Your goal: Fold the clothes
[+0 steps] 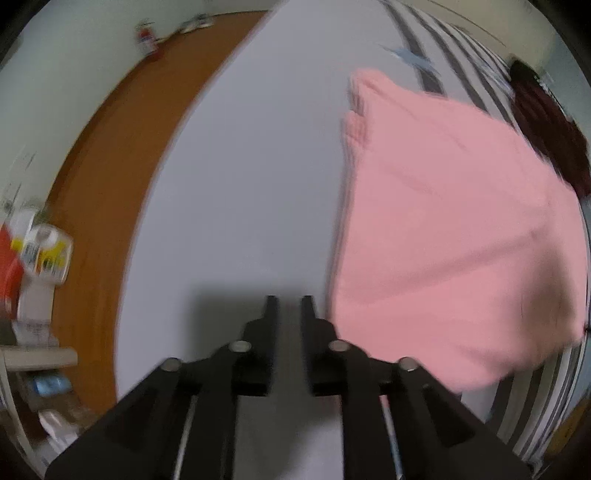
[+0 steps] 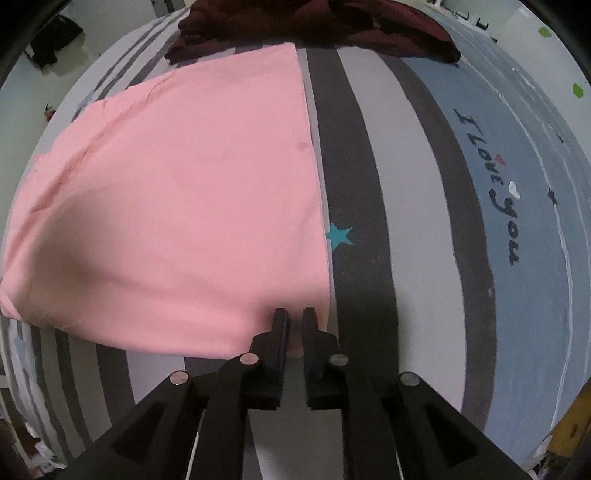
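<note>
The pink cotton garment [image 2: 173,199] lies flat on the striped grey bedsheet [image 2: 413,184]. The right gripper [image 2: 294,321] pinches its near corner; the left gripper [image 1: 289,308] hangs beside it, narrow and empty. I think a fold is starting; next, lift that corner across.

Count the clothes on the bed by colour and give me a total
Pink: 1, the folded pink garment lying flat on the striped bedcover.
Dark maroon: 1, the maroon pile bunched at the far edge; whether it is more than one piece cannot be told.
Total: 2
</note>
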The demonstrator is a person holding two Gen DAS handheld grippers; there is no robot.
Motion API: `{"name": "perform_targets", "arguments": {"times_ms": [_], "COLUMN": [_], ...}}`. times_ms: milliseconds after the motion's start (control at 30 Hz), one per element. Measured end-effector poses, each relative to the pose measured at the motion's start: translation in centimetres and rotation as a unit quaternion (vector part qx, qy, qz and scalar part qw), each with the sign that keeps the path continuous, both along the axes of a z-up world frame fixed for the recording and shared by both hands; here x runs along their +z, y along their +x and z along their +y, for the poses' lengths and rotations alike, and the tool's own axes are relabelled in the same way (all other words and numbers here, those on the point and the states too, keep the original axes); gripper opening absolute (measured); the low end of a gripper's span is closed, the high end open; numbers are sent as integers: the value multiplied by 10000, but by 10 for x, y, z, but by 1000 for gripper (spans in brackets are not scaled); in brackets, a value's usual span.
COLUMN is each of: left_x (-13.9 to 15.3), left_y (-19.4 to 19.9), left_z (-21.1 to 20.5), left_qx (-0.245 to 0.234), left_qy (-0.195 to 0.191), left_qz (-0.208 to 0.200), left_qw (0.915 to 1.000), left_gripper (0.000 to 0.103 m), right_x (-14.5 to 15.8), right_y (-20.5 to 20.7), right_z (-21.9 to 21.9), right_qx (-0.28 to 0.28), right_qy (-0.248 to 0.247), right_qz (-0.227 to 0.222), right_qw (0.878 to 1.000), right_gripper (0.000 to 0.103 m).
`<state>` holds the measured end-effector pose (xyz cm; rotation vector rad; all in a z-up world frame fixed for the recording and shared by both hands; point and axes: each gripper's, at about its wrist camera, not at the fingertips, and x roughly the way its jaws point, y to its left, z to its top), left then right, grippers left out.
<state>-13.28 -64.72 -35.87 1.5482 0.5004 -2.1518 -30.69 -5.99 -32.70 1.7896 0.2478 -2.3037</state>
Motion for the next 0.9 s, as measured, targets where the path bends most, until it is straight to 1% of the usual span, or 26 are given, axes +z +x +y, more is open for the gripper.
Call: {"name": "perform_targets", "arguments": {"times_ms": [33,67,100,167,233,333,467,500,533,567,600,633,667,700,733,800,900], "left_x": [6,11,15,18,14,3,-10,-18,-29,-35,-41,-43,-44,-43,-42,-37,-23], "left_y": [-4,-14,-26,-48,-77,-137,-191,-206,-217,-220,-222,-224,-225,-225,-224,-222,-215], "left_z": [-6,-9,-12,-12,-23,-18,-26,-29,-33,-36,-37,-36,-35,-35,-36,-39,-49], "left_qx": [65,18,-58,-237,-453,-803,-956,-945,-945,-970,-1034,-1136,-1246,-1302,-1337,-1385,-1361], "left_qy": [-26,-74,-125,-176,-139,-185,-268,-255,-123,44,224,235,181,172,180,162,85], "left_qz": [147,260,363,498,598,660,513,357,187,91,51,63,90,127,168,272,499], "left_qw": [9999,9996,9992,9983,9971,9944,9937,9946,9953,9952,9944,9932,9920,9913,9907,9899,9894], "left_gripper": [26,29,29,29,29,29,31,31,31,31,31,31,26,18,2,1,1], "right_x": [5,12,20,31,40,33,16,10,6,3,1,-1,-3,-6,-9,-14,-22], "right_y": [-1,-2,-6,-13,-16,-40,-49,-48,-44,-43,-42,-42,-42,-41,-39,-35,-29], "right_z": [0,0,-1,-8,-13,-53,-121,-135,-150,-160,-167,-173,-179,-183,-186,-191,-190], "right_qx": [4,-17,-59,-96,-102,202,776,881,958,984,994,1003,1004,1025,1069,1158,1245], "right_qy": [21,32,-7,-108,-285,-584,-730,-775,-796,-843,-906,-969,-1032,-1091,-1087,-1026,-951], "right_qz": [81,199,340,565,727,724,707,662,634,608,579,550,529,485,441,359,240], "right_qw": [10000,9998,9994,9983,9969,9955,9918,9909,9902,9897,9892,9887,9882,9875,9873,9873,9874], "right_gripper": [10,10,11,21,26,26,26,26,26,26,26,26,26,26,26,26,26]}}
